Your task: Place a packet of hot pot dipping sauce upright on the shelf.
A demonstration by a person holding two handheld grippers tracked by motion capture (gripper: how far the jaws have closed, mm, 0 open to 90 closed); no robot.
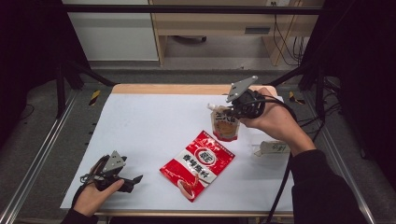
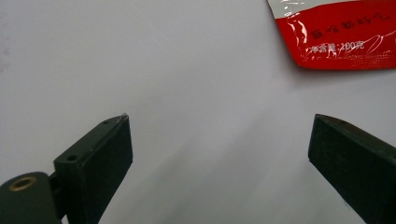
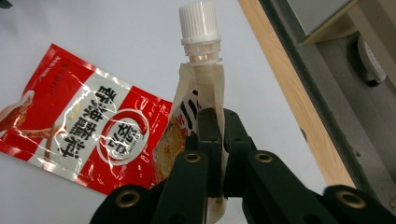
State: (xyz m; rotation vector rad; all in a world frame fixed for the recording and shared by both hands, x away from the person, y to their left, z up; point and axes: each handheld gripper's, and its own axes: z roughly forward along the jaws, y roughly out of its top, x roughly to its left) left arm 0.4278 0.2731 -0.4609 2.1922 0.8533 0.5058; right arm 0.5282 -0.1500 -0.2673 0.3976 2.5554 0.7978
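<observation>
The spout pouch (image 3: 196, 116) hung off the tabletop (image 1: 140, 121), clamped in the right hand-held gripper (image 3: 217, 135), above the far right part of the white sheet. Its long axis ran along the jaws in the right gripper view, white screw cap (image 3: 200, 23) pointing away from the hand-held gripper, toward the wooden far edge (image 3: 289, 93). In the high view the spout pouch (image 1: 225, 123) looked close to upright but tilted, cap end at upper left, rounded bottom toward the near side. Jaws were pinched tight on the pouch body below the spout, one pad on each face. The right hand-held gripper (image 1: 233, 109) came in from the right, grey plate on top.

Just near of the pouch lay a red seasoning packet (image 1: 198, 164) flat on the sheet, long axis diagonal, not touching it. A small pale pouch (image 1: 273, 148) lay flat to the right, by the right forearm.

The left hand-held gripper (image 1: 135, 179) sat at the near left corner, well apart from everything, jaws spread wide with nothing between them; the left gripper view showed bare sheet between them and a corner of the red seasoning packet (image 2: 336, 32) ahead.
</observation>
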